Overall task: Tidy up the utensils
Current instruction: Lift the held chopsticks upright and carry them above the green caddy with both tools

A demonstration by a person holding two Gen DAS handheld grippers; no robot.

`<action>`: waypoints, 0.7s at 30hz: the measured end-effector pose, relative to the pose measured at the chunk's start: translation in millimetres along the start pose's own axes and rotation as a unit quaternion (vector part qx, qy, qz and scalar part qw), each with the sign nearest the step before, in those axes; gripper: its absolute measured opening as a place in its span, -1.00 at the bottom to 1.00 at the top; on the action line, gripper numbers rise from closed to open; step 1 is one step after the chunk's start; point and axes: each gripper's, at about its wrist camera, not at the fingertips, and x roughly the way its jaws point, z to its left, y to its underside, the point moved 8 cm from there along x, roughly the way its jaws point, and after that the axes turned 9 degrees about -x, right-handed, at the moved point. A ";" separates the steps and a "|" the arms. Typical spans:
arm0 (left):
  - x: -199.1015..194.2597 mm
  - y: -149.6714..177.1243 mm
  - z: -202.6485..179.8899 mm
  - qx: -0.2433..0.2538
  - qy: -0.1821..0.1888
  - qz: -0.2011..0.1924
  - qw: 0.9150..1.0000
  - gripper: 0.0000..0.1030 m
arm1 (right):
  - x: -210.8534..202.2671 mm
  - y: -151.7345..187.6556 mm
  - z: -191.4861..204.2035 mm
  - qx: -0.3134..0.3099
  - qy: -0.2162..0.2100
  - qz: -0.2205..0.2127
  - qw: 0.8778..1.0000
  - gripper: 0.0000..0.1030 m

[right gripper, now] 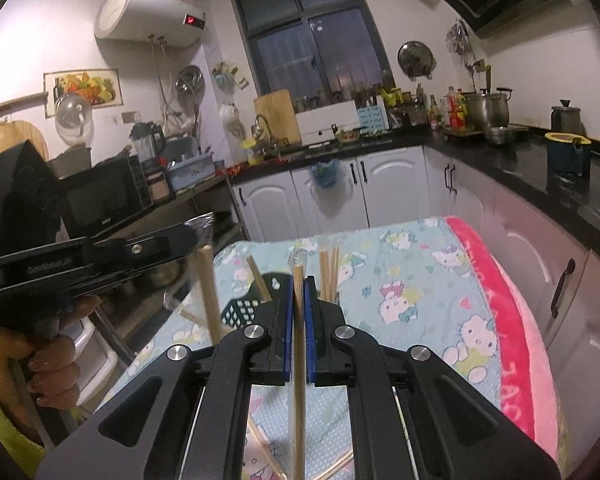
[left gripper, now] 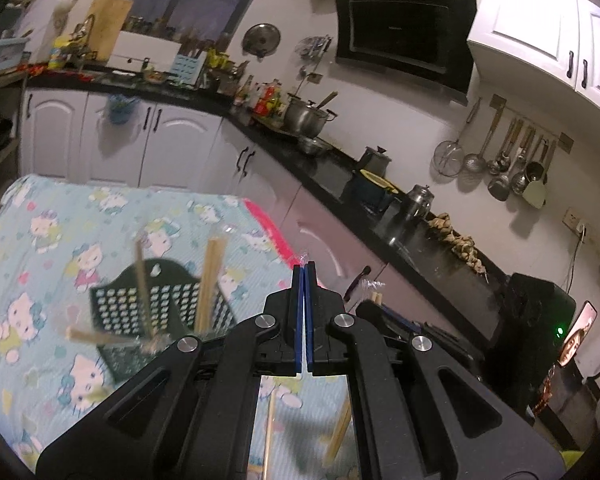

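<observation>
In the right wrist view my right gripper [right gripper: 299,280] is shut on a wooden chopstick [right gripper: 298,360] in a clear sleeve, which runs upright between the blue pads. My left gripper [left gripper: 304,270] is shut, with a crinkle of clear plastic wrapper [left gripper: 302,258] pinched at its tip. From the right wrist it shows at the left [right gripper: 192,236], a person's hand [right gripper: 52,368] around its handle. A chopstick [right gripper: 210,292] hangs under that tip; I cannot tell if it is held. A dark green perforated basket [left gripper: 160,308] lies on the table with chopsticks [left gripper: 211,280] sticking out.
A cartoon-cat tablecloth [left gripper: 52,240] with a pink edge [right gripper: 500,320] covers the table. Loose chopsticks [left gripper: 340,428] lie on it near me. Black counters [left gripper: 420,240] and white cabinets [right gripper: 380,192] run behind and to the right, crowded with pots and bottles. Ladles [left gripper: 512,160] hang on the wall.
</observation>
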 end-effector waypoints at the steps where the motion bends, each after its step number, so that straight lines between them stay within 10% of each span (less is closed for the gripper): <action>1: 4.3 -4.4 -4.8 0.004 0.004 0.000 1.000 -1.00 | -1.7 -3.1 -1.4 0.000 0.001 -0.005 1.000 -0.89; 21: 32.8 -87.8 -9.9 0.017 0.002 -0.041 0.999 -1.00 | 15.5 -77.4 -25.2 -0.013 0.021 -0.078 0.997 -0.89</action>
